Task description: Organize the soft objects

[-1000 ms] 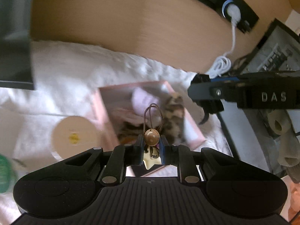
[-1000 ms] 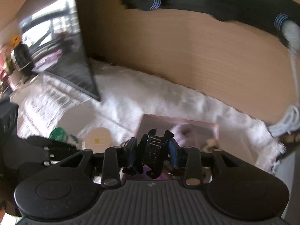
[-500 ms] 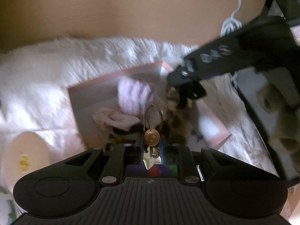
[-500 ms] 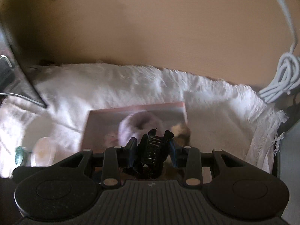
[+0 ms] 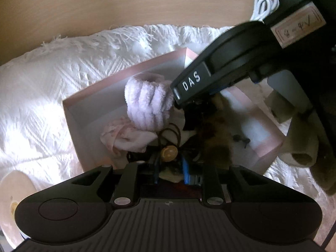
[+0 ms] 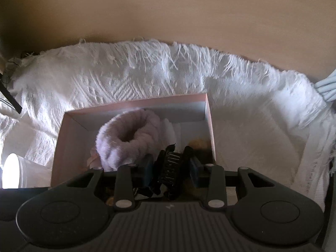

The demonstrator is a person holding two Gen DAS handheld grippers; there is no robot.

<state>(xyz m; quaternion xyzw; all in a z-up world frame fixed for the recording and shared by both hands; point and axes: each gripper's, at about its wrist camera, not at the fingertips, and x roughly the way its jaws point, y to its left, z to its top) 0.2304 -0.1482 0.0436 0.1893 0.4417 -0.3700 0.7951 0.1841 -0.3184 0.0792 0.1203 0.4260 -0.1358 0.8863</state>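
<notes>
A pink box (image 5: 69,113) lies on a white fringed cloth (image 5: 42,88). In it are a lilac fluffy scrunchie (image 5: 147,103), a pale pink cloth piece (image 5: 124,136) and a leopard-print soft item (image 5: 216,145). My left gripper (image 5: 172,168) is open just over the box's near edge, with a brown hair tie with a wooden button (image 5: 169,152) lying between its fingers. My right gripper (image 6: 171,168) is over the box and shut on a black claw clip (image 6: 170,168); it also shows in the left wrist view (image 5: 193,82). The box (image 6: 206,109) and scrunchie (image 6: 126,140) show in the right wrist view.
A round white lid (image 5: 14,199) sits left of the box. A wooden panel (image 5: 126,4) stands behind the cloth. A coiled white cable (image 5: 264,6) lies at the back right. Beige plush items (image 5: 300,147) lie right of the box.
Both grippers moved down and forward over the pink box. The left gripper's fingers have opened and the button hair tie now rests loosely in the box. The right gripper still holds the claw clip.
</notes>
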